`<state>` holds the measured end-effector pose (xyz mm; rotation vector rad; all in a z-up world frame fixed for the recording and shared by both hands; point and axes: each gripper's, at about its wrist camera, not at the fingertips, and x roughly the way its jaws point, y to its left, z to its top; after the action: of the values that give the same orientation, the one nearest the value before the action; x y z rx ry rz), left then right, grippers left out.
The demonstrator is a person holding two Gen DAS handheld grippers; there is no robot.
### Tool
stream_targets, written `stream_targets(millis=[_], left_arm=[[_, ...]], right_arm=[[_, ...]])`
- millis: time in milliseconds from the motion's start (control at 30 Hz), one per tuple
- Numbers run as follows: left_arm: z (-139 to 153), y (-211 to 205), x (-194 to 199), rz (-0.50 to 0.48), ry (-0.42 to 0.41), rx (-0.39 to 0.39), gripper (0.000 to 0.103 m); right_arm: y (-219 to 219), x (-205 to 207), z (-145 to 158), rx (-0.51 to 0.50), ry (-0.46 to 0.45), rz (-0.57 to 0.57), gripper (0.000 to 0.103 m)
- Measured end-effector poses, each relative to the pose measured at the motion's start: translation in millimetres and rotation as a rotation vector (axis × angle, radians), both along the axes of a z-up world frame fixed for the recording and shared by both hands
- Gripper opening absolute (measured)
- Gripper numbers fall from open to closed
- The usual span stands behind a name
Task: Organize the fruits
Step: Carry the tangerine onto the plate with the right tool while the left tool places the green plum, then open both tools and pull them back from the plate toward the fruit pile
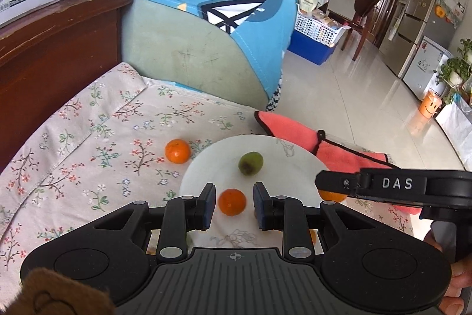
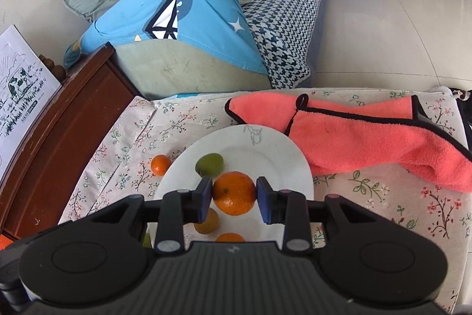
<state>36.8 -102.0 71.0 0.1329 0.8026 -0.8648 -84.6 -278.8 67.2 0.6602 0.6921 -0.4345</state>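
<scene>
Oranges are gathering on the plate point(image 2: 283, 149); the right gripper point(image 2: 234, 197) is pinching one point(image 2: 234, 192) just above it. The left gripper point(image 1: 233, 204) is hanging spread around another point(image 1: 232, 202), with a stray orange point(image 1: 177, 151) lying on the cloth to its left.

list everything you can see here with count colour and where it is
white plate: 1, white with a faint line drawing, on the floral cloth
floral cloth: 1, beige with small flowers, covers the surface
green fruit: 1, green, on the plate, far side
held orange: 1, orange, between the right gripper's pads over the plate
orange on the plate: 1, orange, seen between the left gripper's fingers
loose orange: 1, orange, on the cloth just left of the plate
other fruit: partly hidden under the gripper, count unclear
pink towel: 1, coral with black edging, right of the plate
blue cushion: 1, blue, on the sofa behind
left gripper: open
right gripper: shut on the held orange
</scene>
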Motion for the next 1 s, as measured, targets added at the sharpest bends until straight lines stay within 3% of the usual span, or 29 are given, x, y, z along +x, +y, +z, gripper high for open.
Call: stream_targets(millis=[200,300,367,767,1000], left_arm=[[-8,22,24,0.064,-0.001,0.062,0.026],[-16,32,34,0.085,0.039,0.076,0.026],[-22,32,34,0.056,0.059,0.094,0.027],[-42,19,15,-0.121,-0.009,0.174,0.029],[-46,18,12,-0.137,-0.045,0.183,0.028]], right_arm=[[3,9,-13,0.003,0.05,0.008,0.033],[4,11,-17,0.009,0.06,0.012,0.033],[4,13,-19,0.018,0.066,0.013,0.035],[0,11,-17,0.053,0.047,-0.022,0.036],[1,12,-15,0.049,0.041,-0.013,0.036]])
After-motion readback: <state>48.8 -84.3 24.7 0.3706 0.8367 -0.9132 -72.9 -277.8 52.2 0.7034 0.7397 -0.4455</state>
